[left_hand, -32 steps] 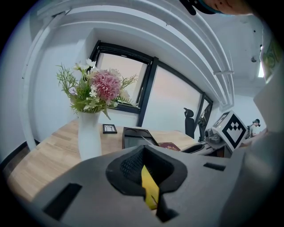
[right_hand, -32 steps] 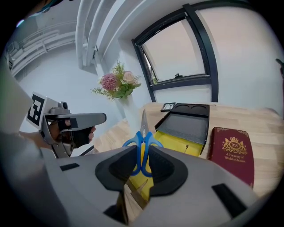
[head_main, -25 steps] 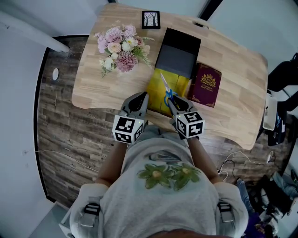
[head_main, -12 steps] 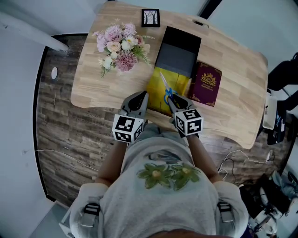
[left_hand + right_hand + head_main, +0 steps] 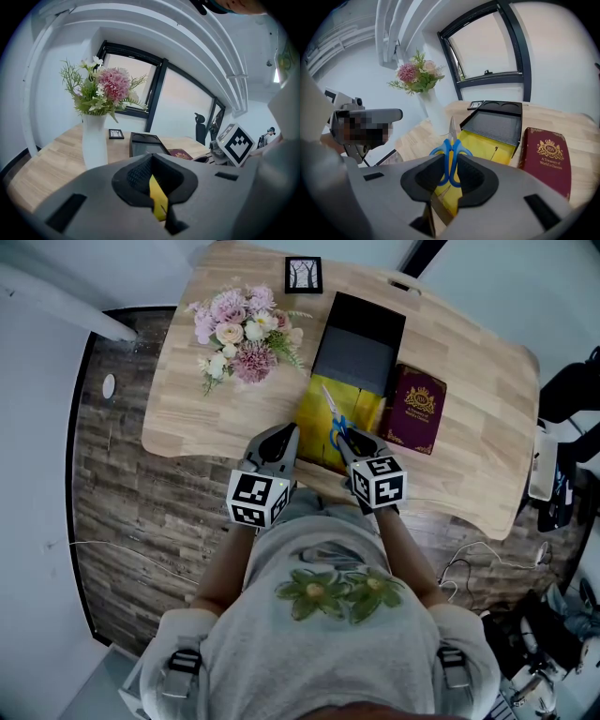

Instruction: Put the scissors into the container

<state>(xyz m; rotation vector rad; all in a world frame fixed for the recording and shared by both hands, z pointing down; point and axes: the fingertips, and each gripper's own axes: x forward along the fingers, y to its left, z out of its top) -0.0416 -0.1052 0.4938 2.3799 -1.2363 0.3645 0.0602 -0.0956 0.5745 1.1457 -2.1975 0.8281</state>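
Almost nothing has moved since a second ago: the right gripper (image 5: 347,439) has crept a shade toward 11 o'clock with its load, and the left gripper (image 5: 279,442) sits where it was.

From the head view, the scissors (image 5: 334,418) hang above the yellow sheet (image 5: 314,423), blades aimed at 11 o'clock. The black container (image 5: 361,334) lies just past the blade tip at 12 o'clock, open and empty. A red book (image 5: 412,413) is at 3 o'clock of the sheet, and the flowers (image 5: 242,334) are at 10 o'clock on the table (image 5: 469,409).

In the left gripper view, the left gripper (image 5: 151,161) has its jaws pressed together on nothing, a sliver of yellow showing below them. The container (image 5: 145,143) is ahead, with the vase (image 5: 95,140) at 9 o'clock of it.

In the right gripper view, the right gripper (image 5: 451,161) is clenched on the blue handle loops of the scissors (image 5: 451,150), blades up at 12 o'clock. The container (image 5: 497,124) is at 1 o'clock.

I judge the carry barely begun. To do it well I'd keep the grip firm, carry the tip over the container's near wall, lower until the blades lie flat inside, and only then release.
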